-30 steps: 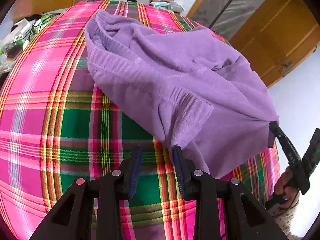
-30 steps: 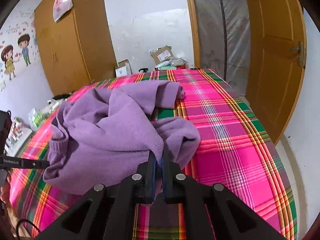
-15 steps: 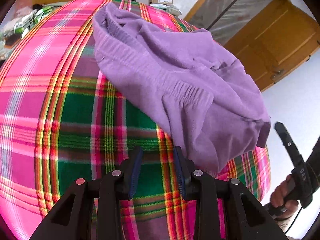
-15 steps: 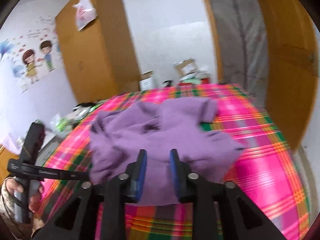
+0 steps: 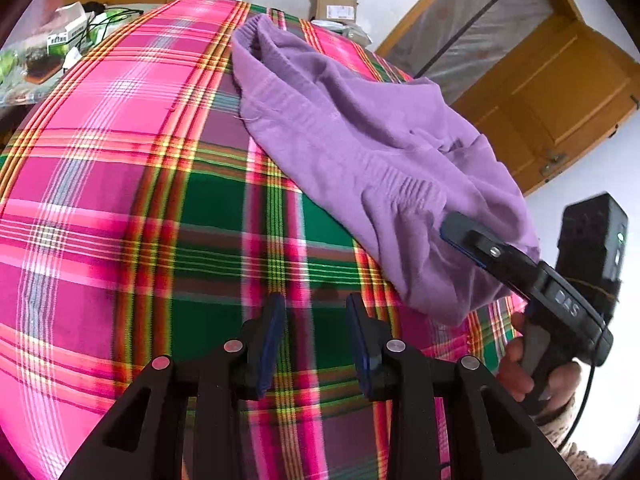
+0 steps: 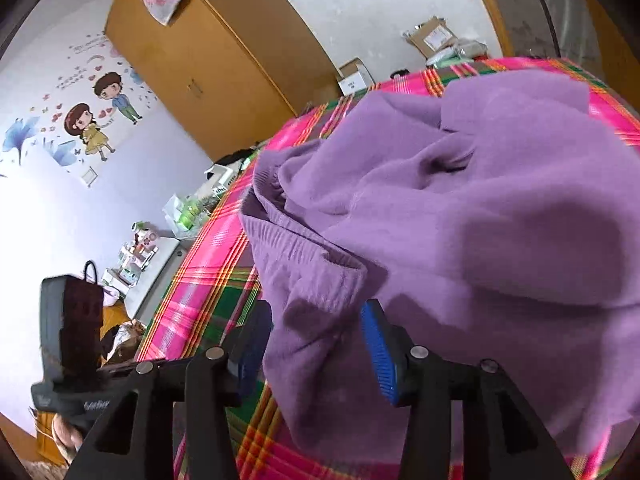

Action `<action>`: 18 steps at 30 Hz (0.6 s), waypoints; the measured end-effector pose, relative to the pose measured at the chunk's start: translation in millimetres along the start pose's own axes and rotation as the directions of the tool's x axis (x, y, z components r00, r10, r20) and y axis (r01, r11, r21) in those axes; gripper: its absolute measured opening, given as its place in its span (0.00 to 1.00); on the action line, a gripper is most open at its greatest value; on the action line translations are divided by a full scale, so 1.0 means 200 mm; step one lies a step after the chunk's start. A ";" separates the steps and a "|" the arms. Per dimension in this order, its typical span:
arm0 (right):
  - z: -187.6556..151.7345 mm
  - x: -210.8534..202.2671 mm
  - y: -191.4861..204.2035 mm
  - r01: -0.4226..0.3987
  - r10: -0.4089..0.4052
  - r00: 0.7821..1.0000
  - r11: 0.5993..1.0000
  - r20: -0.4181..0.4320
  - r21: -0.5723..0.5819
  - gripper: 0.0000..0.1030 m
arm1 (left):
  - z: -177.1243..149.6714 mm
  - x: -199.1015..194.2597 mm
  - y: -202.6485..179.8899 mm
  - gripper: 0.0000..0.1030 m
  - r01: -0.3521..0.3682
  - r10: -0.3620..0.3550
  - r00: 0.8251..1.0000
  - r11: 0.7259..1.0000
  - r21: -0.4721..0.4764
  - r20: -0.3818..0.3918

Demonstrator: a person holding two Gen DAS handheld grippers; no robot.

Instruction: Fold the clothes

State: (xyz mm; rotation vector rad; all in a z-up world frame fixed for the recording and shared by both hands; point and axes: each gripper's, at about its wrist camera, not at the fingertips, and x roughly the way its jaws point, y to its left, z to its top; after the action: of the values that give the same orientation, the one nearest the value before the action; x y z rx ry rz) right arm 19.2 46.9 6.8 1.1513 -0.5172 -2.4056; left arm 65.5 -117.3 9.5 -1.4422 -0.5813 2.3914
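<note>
The right gripper [image 6: 316,344], jaws opening around the purple garment [image 6: 460,216], looks to be seeking a hold. The left gripper [image 5: 316,340] hangs part-open and empty over the plaid cover [image 5: 120,184]. Next, both need edges to spread it flat.

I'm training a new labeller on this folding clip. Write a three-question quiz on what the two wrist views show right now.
1. True or false: the left tool has cloth between its pads.
2. What lies between the right tool's opening jaws?
A. purple garment
B. a cardboard box
C. nothing
3. Fill in: the garment lies on a ____ cloth in pink and green.

Key: 1 false, it is over bare cloth beside the garment; 2 A, a fold lies there, with the pads not pressing it; 3 plaid.
</note>
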 end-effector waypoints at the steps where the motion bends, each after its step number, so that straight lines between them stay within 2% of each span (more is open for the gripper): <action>1: 0.01 0.02 0.01 0.008 -0.008 1.000 1.000 -0.010 0.002 0.46 | 0.01 0.01 0.00 0.31 0.002 -0.002 1.000 1.000 -0.005 0.000; 5: 0.02 0.07 0.04 0.057 -0.057 0.998 0.998 -0.014 -0.011 0.44 | 0.02 -0.01 0.02 0.31 -0.001 0.001 1.000 1.000 -0.004 -0.004; 6: 0.02 0.07 0.04 0.053 -0.053 0.999 0.999 -0.005 -0.003 0.35 | 0.02 -0.01 0.03 0.31 -0.004 0.004 1.000 1.000 -0.004 -0.003; 10: 0.01 0.03 0.07 0.054 -0.054 0.998 0.998 0.039 -0.014 0.20 | 0.04 -0.02 0.06 0.31 -0.003 0.003 1.000 1.000 -0.023 0.000; 12: 0.00 0.02 0.13 0.063 -0.059 0.997 0.995 0.057 -0.074 0.14 | 0.06 -0.01 0.07 0.31 -0.002 0.002 1.000 1.000 -0.031 0.001; 18: -0.08 0.03 0.36 0.035 -0.022 0.998 0.967 0.053 -0.253 0.11 | 0.09 -0.04 0.12 0.31 0.018 -0.017 1.000 0.998 -0.064 0.018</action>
State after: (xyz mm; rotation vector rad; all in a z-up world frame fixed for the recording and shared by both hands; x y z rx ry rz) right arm 44.2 -19.2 29.7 0.9953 -0.2000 -2.4441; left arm 52.7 -145.1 11.8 -1.4378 -0.6785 2.3942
